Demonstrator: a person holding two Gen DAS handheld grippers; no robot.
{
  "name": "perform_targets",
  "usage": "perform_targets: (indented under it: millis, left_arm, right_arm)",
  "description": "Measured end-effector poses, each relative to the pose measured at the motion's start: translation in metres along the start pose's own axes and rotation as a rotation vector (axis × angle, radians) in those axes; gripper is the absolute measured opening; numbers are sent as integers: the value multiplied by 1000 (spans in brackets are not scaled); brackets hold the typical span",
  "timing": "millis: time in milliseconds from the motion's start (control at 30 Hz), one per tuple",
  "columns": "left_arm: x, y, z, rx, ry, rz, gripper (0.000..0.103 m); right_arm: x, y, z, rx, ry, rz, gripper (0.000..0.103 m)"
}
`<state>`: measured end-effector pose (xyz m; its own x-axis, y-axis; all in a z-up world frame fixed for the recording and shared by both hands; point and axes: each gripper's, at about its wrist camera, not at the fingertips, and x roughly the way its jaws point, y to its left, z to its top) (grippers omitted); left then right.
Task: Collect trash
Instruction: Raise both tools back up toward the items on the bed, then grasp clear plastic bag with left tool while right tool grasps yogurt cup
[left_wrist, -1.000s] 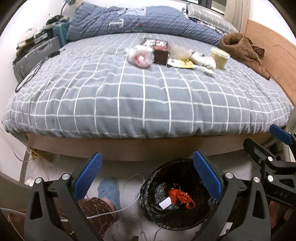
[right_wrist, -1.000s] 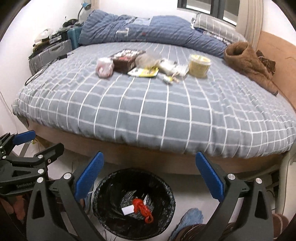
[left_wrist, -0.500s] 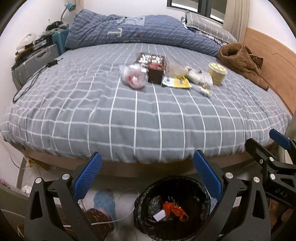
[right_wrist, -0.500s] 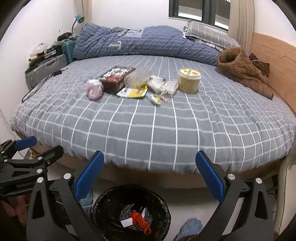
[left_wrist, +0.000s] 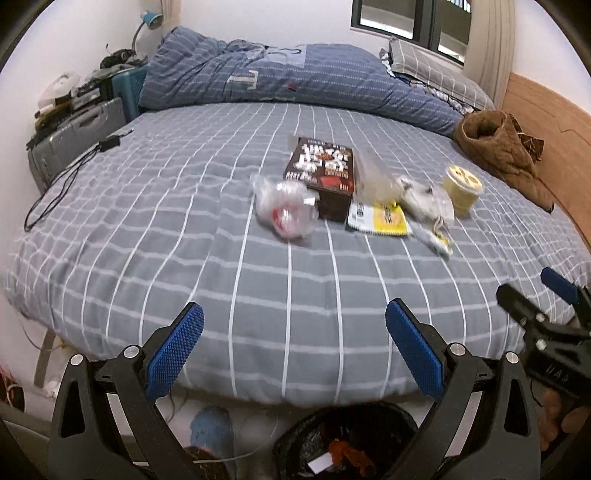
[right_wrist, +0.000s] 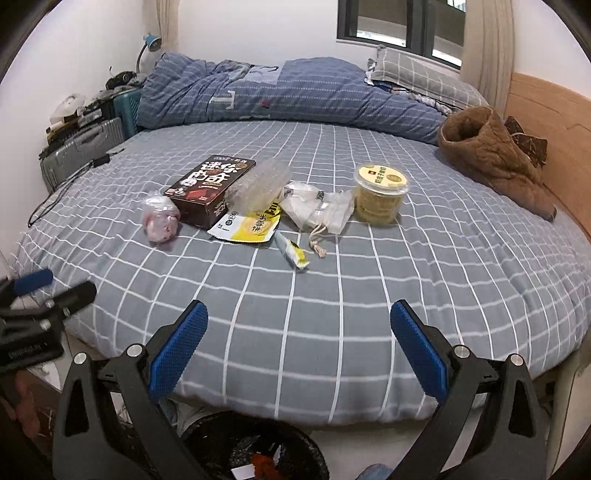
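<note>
Both the left gripper (left_wrist: 293, 352) and right gripper (right_wrist: 299, 354) hang with jaws wide apart, empty. The crinkled clear plastic bag (right_wrist: 161, 218) at eleven o'clock could slip from a shallow pinch, missing the black-lined round bin (right_wrist: 255, 446).

The dark brown cardboard snack box (right_wrist: 209, 189) lying on the grey checked bedsheet (right_wrist: 332, 295) carried large white Chinese characters reading roughly "迷你曲奇". The black body of the other gripper (left_wrist: 554, 354), seen from the left wrist view, bore the letters "DAS". Print on the yellow-and-white flat packet (right_wrist: 247, 225) and the round yellow lidded tub (right_wrist: 380, 194) was too small to read.
</note>
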<state>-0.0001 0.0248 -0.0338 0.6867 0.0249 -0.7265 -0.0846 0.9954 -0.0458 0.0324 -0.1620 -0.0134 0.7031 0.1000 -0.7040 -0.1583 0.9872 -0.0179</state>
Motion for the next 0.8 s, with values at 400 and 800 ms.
perform_targets:
  millis: [400, 800]
  left_arm:
    - [54, 5, 53, -6, 13, 14, 97]
    - [114, 3, 87, -17, 65, 21, 97]
  right_arm:
    - [59, -38, 55, 19, -13, -63, 93]
    - [129, -91, 103, 55, 0, -136, 93]
